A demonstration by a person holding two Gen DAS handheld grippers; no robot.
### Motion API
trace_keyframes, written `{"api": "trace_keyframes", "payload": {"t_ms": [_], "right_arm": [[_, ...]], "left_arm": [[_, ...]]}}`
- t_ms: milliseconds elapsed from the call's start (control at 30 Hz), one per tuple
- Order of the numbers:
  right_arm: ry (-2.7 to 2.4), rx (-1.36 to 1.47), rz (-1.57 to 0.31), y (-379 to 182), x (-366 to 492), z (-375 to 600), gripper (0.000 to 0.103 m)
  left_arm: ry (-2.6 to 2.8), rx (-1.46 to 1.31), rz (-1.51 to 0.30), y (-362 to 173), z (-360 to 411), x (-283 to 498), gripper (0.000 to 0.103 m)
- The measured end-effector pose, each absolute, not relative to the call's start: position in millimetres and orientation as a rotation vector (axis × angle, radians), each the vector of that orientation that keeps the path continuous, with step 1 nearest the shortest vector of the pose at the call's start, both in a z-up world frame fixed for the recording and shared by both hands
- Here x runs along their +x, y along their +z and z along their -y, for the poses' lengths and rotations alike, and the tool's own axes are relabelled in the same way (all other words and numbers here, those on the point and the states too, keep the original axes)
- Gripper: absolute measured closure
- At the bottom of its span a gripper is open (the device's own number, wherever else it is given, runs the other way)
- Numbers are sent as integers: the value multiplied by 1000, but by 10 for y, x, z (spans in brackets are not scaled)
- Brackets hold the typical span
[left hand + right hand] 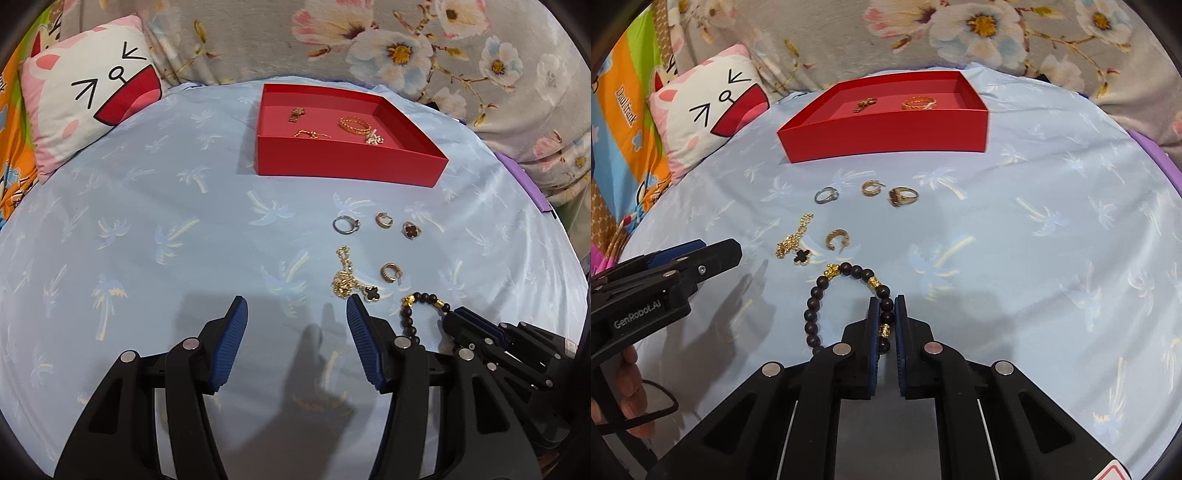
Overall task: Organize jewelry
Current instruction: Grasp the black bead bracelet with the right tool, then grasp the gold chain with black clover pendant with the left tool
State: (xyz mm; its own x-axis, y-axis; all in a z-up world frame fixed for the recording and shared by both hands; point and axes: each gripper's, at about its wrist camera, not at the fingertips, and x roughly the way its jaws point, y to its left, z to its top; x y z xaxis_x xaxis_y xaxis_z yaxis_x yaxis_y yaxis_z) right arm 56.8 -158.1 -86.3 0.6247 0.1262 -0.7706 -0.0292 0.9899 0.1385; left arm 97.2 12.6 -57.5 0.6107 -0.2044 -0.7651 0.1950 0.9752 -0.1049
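A red tray (347, 162) (886, 136) at the back of the blue cloth holds several gold pieces, among them a coiled gold chain (354, 124) (919, 103). In front lie a silver ring (345, 224) (826, 195), a gold hoop earring (384, 220) (871, 188), a red-stone ring (410, 230) (903, 195), a second hoop (390, 272) (836, 239) and a gold clover necklace (345, 282) (796, 245). My right gripper (886, 304) (452, 315) is shut on a dark bead bracelet (820, 291) (408, 317) lying on the cloth. My left gripper (297, 306) (713, 254) is open and empty, left of the necklace.
A cat-face cushion (85, 99) (709, 107) lies at the back left. A floral blanket (424, 44) runs along the back. A purple edge (524, 181) shows at the right of the blue palm-print cloth (166, 240).
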Motion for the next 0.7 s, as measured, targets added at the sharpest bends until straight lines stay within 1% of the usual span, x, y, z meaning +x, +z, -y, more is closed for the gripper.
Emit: {"api": "trace_keyframes", "payload": {"t_ms": [333,467,533,633,700], "right_arm": [[49,184,-885,-790,405,1834,96],[43,198,-883,-773,390,1877,96],[42,205,-882,-773,384,1896,96],[43,217,-886,-786,393,1907,96],[46,223,-888,-794,398,1909,96]], "left_arm": [[-267,9,-906,-707,138,1134,51],[-254,35,-904,-791,190,1175,65],[-241,70,-893,-812,222,1161,70],[-232,86,-882,-817,240,1152,71],[-224,91,-876,-817,235,1159,81]]}}
